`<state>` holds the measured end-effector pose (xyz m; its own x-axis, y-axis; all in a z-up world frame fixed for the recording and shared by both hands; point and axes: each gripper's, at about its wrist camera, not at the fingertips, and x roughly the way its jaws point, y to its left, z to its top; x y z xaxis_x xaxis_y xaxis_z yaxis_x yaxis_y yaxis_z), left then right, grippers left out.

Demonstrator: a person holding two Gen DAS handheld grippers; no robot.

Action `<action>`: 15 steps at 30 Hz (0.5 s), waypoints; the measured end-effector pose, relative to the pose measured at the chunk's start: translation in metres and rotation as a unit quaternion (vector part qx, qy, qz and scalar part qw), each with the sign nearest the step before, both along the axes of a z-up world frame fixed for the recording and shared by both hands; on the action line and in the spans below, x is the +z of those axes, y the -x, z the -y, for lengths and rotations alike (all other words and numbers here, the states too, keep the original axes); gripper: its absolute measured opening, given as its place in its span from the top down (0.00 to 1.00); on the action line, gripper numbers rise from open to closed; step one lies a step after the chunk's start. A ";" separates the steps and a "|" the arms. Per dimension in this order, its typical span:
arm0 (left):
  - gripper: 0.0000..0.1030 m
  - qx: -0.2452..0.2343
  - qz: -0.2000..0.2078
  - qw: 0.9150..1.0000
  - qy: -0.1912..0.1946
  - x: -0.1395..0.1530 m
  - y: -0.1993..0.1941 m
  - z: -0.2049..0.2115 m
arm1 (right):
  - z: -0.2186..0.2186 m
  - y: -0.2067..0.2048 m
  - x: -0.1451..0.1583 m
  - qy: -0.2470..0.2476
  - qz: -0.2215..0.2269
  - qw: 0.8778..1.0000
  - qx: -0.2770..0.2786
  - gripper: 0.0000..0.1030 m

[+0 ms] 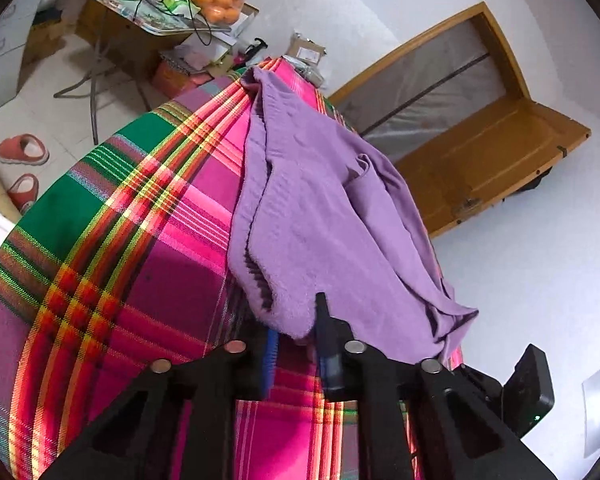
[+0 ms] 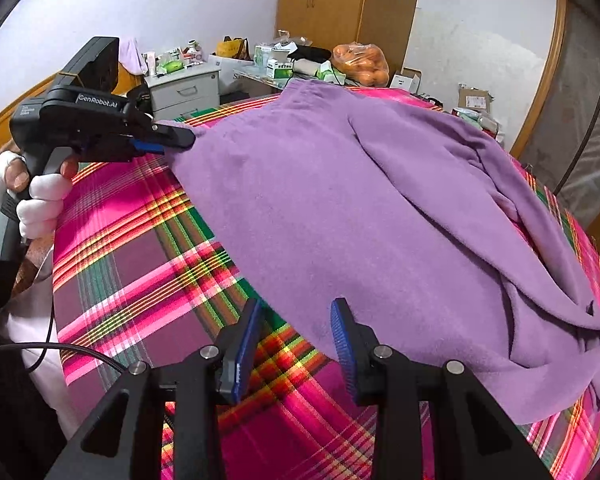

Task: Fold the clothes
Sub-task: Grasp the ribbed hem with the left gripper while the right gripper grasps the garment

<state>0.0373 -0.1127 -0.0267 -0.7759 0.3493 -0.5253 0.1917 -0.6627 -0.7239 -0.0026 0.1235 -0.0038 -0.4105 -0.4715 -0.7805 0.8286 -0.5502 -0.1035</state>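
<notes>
Blue pads of the right tool (image 2: 296, 344) stand wide apart with nothing between them, poised just short of the near hem of the sweater (image 2: 340, 216). From this view the left tool (image 2: 176, 140) is pinched shut on a corner of the same hem, farther along; in its own view the left tool (image 1: 296, 336) has fuzzy purple cloth bunched between its fingers.

Purple and fleecy, the sweater lies spread over a plaid sheet (image 2: 140, 248) on the bed, body mostly flat, with one sleeve (image 2: 480, 216) lying across it towards the right edge and rumpled at its end. Whether that sleeve was laid there as a fold or simply fell so, one moment cannot say.

Judging by the nap and the soft creases, the knit is light, limp and a little stretchy: it should sag from any single grip and drag against the sheet rather than slide. Thin edges would be awkward to pinch off the bed, so the thicker hem band looks the better hold. Two grips set well apart along the hem, as the tools now stand, would probably keep the cloth taut enough to carry over evenly.
</notes>
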 end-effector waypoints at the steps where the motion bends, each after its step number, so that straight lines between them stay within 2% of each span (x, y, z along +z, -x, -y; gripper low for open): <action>1: 0.88 0.001 -0.004 1.000 0.003 0.002 -0.001 0.000 | 0.001 0.000 0.000 -0.001 -0.001 1.000 0.002 0.66; 2: 0.89 0.002 -0.009 1.000 0.005 0.003 -0.002 0.000 | 0.002 -0.001 0.000 -0.003 -0.003 1.000 0.004 0.79; 4: 0.90 0.005 -0.019 1.000 0.010 0.009 -0.005 0.002 | 0.005 -0.004 0.000 -0.010 -0.009 1.000 0.008 0.98; 7: 0.90 0.009 -0.034 0.999 0.008 0.019 -0.008 0.008 | 0.010 -0.008 0.000 -0.015 -0.014 1.000 0.015 0.98; 15: 0.92 0.047 -0.061 0.997 0.016 0.041 -0.029 0.045 | 0.041 -0.038 0.023 0.038 -0.001 0.996 0.083 0.98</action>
